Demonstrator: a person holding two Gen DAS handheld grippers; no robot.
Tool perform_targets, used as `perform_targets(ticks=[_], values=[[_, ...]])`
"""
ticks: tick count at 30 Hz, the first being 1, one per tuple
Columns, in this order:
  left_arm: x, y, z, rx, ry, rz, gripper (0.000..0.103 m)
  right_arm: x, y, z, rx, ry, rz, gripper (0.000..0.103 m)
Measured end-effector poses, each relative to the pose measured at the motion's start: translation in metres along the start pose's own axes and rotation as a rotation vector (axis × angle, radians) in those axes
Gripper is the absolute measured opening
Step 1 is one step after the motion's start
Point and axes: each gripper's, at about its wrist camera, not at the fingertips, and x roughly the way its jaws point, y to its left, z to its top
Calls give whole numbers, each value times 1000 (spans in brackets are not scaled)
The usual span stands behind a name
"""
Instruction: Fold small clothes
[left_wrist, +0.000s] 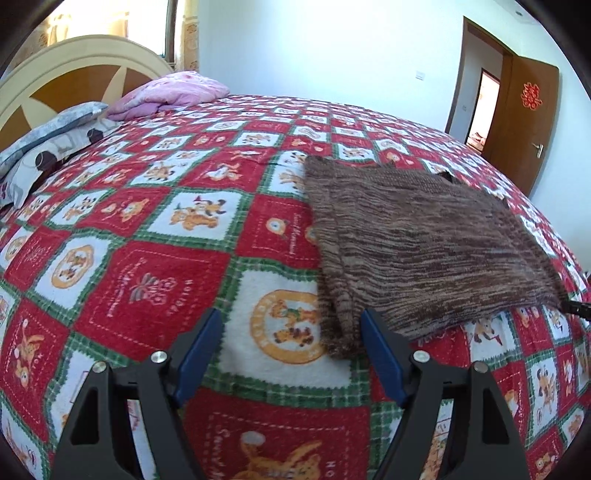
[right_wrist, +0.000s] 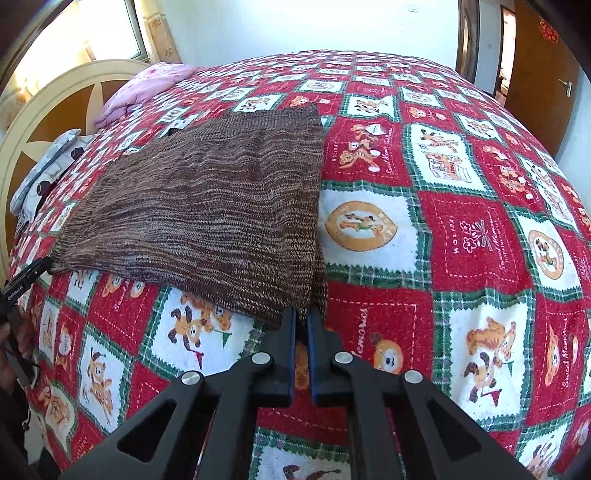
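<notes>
A brown knitted garment (left_wrist: 417, 243) lies folded flat on the red patterned bedspread (left_wrist: 155, 258). My left gripper (left_wrist: 291, 314) is open, its blue-padded fingers either side of the garment's near left corner. In the right wrist view the same garment (right_wrist: 207, 214) lies to the left and ahead. My right gripper (right_wrist: 303, 314) is shut on the garment's near right corner. The left gripper's black tip (right_wrist: 26, 280) shows at the garment's other near corner.
Pillows (left_wrist: 55, 136) and a pink quilt (left_wrist: 173, 92) lie by the headboard (left_wrist: 74, 70) at the far left. A wooden door (left_wrist: 524, 122) stands open at the far right. The bedspread (right_wrist: 461, 221) stretches wide to the right of the garment.
</notes>
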Motion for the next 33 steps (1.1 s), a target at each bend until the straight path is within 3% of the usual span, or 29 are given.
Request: perform_targets(ticks=[2, 5, 7, 10, 16, 25, 33], values=[[-4, 6, 3, -4, -12, 16, 80, -3, 5, 2, -18, -9, -24, 10], [-9, 17, 9, -1, -33, 44, 89, -19, 21, 6, -60, -70, -104, 30], [-10, 25, 14, -3, -49, 69, 96, -34, 43, 12, -114, -133, -104, 41], [-7, 37, 22, -11, -56, 91, 97, -44, 82, 18, -208, -189, -49, 54], [7, 46, 28, -33, -42, 98, 97, -34, 183, 24, -428, -214, 44, 56], [19, 58, 21, -92, 20, 2, 99, 21, 309, 0, -694, -179, 107, 56], [18, 60, 21, -102, 13, -45, 103, 47, 355, -9, -773, -188, 98, 56]])
